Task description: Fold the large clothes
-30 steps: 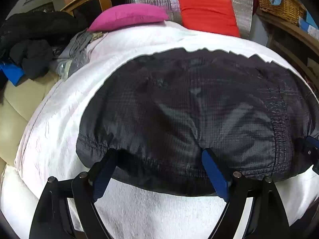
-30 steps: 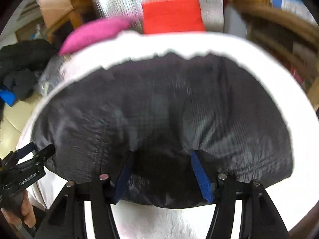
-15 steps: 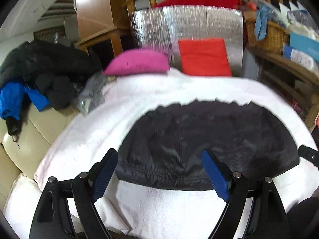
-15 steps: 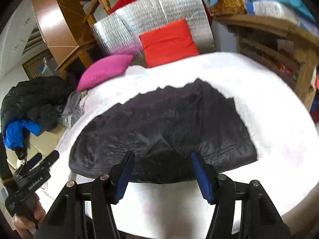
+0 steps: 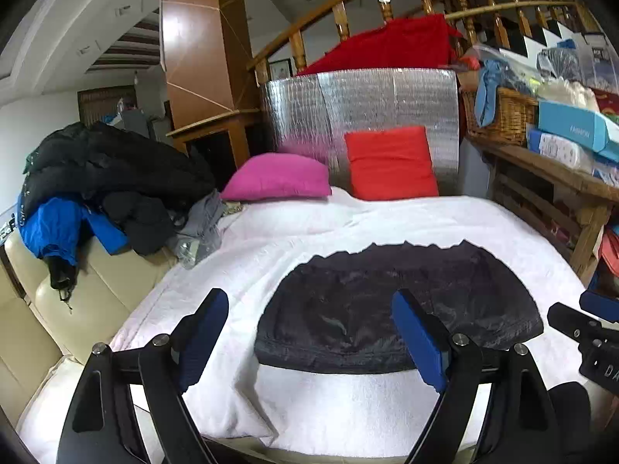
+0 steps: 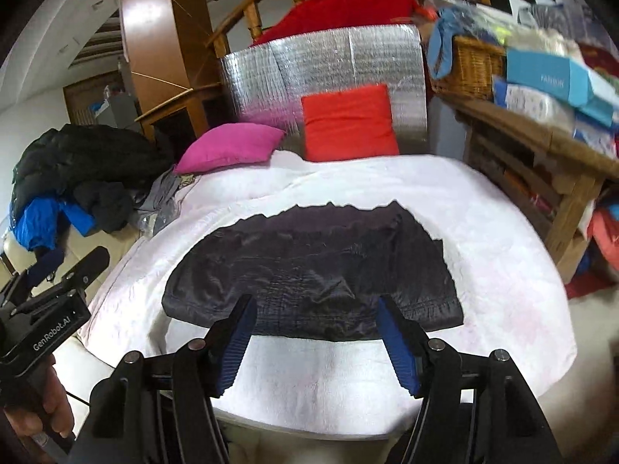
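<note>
- A dark garment (image 5: 398, 305) is seen lying folded and flat on a white blanket (image 5: 348, 224), nearer the front edge than the pillows; its far edge is jagged, and the type of garment cannot be determined.
- The left gripper (image 5: 311, 342) is held wide apart above the blanket, with nothing between the blue pads; its right finger overlaps the garment in view, but contact cannot be confirmed.
- The right gripper (image 6: 315, 342) is likewise spread wide and empty, aligned with the garment's near hem (image 6: 309, 328); part of the hem is hidden behind the fingers.
- A pink pillow (image 5: 278, 178) and a red pillow (image 5: 390, 162) are noted at the far end, against a silver foil panel (image 5: 359, 104).
- A pile of dark and blue clothes (image 5: 96, 193) is recorded at left on a cream sofa (image 5: 89, 297); single items cannot be separated.
- In the right wrist view the shelf (image 6: 541, 139) at right is blurred.
</note>
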`<state>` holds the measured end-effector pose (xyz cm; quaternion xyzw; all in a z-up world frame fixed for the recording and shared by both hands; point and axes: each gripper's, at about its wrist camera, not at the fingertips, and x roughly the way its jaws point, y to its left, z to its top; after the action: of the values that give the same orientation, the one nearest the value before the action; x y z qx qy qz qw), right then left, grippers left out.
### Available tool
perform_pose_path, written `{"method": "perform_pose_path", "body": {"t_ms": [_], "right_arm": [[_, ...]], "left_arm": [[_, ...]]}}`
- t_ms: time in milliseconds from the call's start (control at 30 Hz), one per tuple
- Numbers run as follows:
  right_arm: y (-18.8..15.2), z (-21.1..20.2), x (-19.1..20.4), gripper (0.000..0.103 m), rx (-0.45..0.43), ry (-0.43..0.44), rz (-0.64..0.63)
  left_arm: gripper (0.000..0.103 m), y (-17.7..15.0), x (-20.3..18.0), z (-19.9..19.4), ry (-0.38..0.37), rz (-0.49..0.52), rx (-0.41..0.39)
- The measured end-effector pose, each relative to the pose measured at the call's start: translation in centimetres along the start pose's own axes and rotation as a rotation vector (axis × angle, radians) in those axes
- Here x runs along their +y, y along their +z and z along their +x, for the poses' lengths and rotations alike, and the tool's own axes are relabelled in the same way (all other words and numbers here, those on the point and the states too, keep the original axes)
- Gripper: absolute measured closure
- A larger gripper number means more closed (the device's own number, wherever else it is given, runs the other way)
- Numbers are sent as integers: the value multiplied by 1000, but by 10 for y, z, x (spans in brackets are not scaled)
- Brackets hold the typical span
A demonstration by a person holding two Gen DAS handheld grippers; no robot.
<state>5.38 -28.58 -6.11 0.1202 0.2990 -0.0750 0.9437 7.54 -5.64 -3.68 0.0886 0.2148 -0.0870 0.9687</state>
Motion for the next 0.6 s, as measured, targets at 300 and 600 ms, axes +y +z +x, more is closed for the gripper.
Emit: {"method": "perform_pose_path", "body": {"t_ms": [300, 600], "right_arm": [[-1, -44, 24, 30, -64, -32, -28], [-8, -65, 35, 30, -75, -56, -36]], "left_arm": [[1, 8, 14, -46, -3, -12, -51], [1, 8, 18, -86, 65, 4, -67]]}}
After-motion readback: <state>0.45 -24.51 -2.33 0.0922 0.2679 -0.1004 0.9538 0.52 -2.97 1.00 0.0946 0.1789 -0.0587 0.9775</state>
